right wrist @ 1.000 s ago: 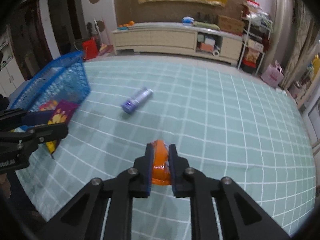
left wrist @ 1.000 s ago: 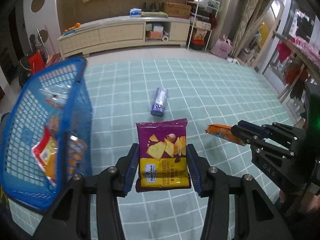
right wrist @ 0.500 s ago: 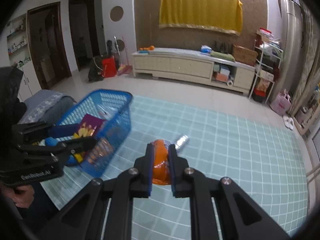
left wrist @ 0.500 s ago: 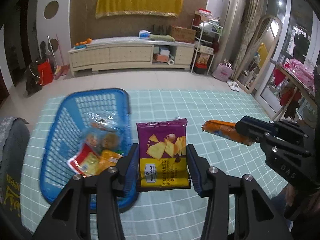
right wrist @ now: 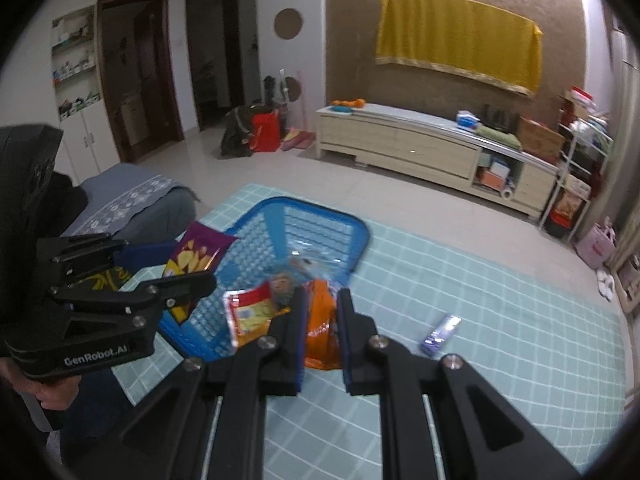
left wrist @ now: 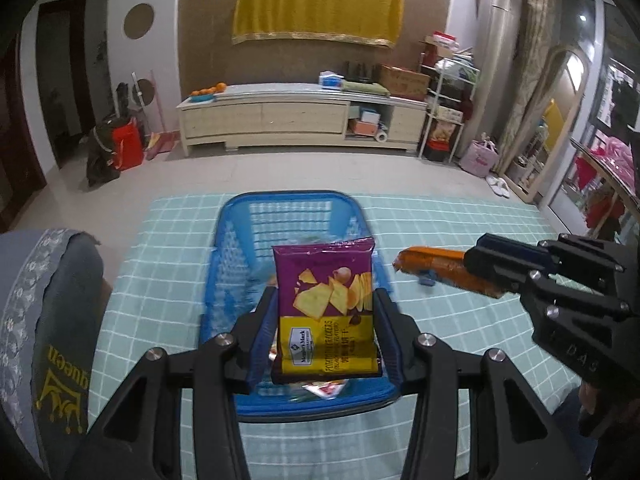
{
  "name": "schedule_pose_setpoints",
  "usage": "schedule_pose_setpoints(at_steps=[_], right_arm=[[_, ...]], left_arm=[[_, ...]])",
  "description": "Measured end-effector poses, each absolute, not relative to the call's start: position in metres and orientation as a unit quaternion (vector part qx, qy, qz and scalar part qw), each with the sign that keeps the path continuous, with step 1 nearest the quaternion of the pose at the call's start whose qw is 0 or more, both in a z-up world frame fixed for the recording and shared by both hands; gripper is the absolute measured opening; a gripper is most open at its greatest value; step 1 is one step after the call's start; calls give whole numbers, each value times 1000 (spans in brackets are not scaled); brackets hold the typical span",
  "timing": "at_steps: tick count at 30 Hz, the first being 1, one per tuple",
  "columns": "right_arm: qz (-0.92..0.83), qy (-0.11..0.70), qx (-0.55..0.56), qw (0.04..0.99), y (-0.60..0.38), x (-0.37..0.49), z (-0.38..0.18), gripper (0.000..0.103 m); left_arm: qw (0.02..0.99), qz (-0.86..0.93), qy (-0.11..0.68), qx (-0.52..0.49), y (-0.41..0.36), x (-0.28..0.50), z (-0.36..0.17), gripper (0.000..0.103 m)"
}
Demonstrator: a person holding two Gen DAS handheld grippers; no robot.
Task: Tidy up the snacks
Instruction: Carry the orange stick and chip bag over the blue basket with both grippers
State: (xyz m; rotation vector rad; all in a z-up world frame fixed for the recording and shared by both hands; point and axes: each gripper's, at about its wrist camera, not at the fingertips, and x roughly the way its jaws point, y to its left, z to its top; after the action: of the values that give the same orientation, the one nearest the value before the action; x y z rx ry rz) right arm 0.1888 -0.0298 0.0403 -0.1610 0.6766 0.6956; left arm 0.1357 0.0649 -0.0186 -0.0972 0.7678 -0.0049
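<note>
Left gripper (left wrist: 324, 320) is clamped on a purple bag of chips (left wrist: 326, 308), its yellow band reading "Member's Mark" and "potato crackers", hanging right over the blue basket (left wrist: 288, 206). Right gripper (right wrist: 322, 316), marked "DAS", squeezes an orange packet (right wrist: 320, 320) tight at the basket's right rim. Inside the basket, a red and yellow packet (right wrist: 248, 314). "GenRobot.AI" shows on the left gripper's body. Out on the checked mat (right wrist: 500, 320), a small purple packet (right wrist: 440, 334) lies alone.

Both wrist views angled down, close over the shared blue basket (left wrist: 296, 204)
</note>
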Motion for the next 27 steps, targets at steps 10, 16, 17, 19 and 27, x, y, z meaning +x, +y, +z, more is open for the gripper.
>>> schedule_pose_setpoints(at_steps=[10,16,17,19,27], right_arm=[[332,361,-130,861,30,193,12,17],[314,380,-147,857,47,200,-1,18],[311,382,-148,857,49,201,-2,18],[301,386,-151,859,49,202,-4,18],[282,388,-122,869,36,204,1,76]], left_arm=[[916,6,395,-68,104,136,-41,44],[911,7,402,-89,119,137,-51,44],[911,7,402,-91,121,137,-52,44],[911,7,402,-96,123,135,-52,44],[912,3,399,-97,122,131,-47,44]])
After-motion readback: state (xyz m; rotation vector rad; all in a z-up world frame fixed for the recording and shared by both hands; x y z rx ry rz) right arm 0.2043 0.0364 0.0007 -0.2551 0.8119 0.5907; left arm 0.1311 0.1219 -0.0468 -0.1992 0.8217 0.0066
